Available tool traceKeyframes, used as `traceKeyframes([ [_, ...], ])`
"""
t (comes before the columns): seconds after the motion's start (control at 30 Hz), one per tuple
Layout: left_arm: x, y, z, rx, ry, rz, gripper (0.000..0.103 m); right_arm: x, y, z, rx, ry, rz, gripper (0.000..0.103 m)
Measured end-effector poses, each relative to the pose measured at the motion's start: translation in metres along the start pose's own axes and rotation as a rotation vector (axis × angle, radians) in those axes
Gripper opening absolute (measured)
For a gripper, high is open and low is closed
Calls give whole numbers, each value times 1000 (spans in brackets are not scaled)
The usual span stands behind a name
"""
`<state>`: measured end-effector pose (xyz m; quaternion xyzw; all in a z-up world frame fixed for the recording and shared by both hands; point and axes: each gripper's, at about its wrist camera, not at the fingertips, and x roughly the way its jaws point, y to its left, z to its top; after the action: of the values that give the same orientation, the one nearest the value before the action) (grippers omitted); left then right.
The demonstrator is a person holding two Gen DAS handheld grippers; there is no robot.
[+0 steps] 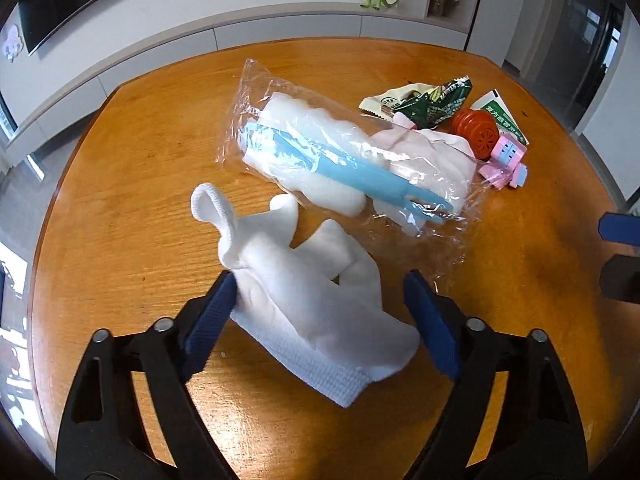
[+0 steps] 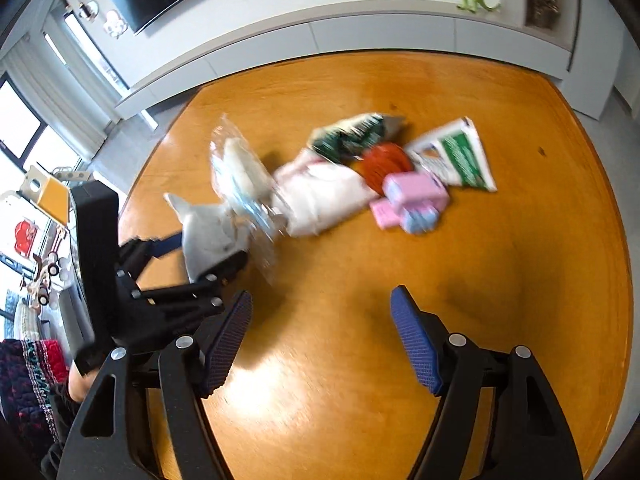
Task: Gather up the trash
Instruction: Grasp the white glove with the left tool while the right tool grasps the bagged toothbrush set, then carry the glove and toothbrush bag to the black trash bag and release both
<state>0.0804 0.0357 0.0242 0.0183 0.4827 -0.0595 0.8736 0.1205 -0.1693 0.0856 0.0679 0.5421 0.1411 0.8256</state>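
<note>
Left wrist view: left gripper [image 1: 320,284] spread around a crumpled white cloth [image 1: 308,292] on the round orange wooden table [image 1: 120,184]; only its left pad touches.
Behind cloth: clear plastic bag holding a blue tool [image 1: 344,160].
Right wrist view: right gripper [image 2: 320,320] spread, empty, above bare tabletop.
Trash pile: green-and-white wrappers [image 2: 456,152], blurred, mid-table.

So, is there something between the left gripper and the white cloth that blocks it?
Nothing visible does. The white cloth already lies between the fingers of the left gripper on the table; the clear plastic bag lies beyond it.
</note>
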Motion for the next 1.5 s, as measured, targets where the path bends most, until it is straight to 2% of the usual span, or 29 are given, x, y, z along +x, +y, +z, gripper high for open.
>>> traceKeyframes([
  [0.03, 2, 3, 0, -7, 4, -7, 57, 4, 7, 6, -18, 1, 2, 72],
  [0.07, 2, 6, 0, -11, 0, -4, 52, 11, 16, 15, -40, 4, 4, 71],
  [0.13, 0, 16, -1, -19, -16, -4, 31, 23, 27, 26, -66, 9, -2, 69],
  [0.23, 0, 28, -1, -41, -9, -43, 20, 44, 45, 46, -110, 17, -22, 65],
  [0.47, -4, 37, -8, -24, 6, -13, 20, 92, 84, 77, -206, 56, -34, 53],
  [0.6, -4, 32, -13, 0, -7, 18, 20, 118, 93, 79, -227, 112, -58, 37],
  [0.7, -4, 34, -17, 1, -25, 23, 20, 111, 98, 69, -251, 108, -50, 24],
  [0.9, -15, 33, -33, -42, -30, 25, 20, 82, 90, 47, -252, 90, -67, 23],
  [1.07, -26, 32, -30, -49, -39, 7, 20, 55, 79, 30, -222, 58, -64, 23],
  [1.5, -80, -3, -51, 13, -110, -28, 19, -17, 52, -31, -151, -8, -64, 23],
])
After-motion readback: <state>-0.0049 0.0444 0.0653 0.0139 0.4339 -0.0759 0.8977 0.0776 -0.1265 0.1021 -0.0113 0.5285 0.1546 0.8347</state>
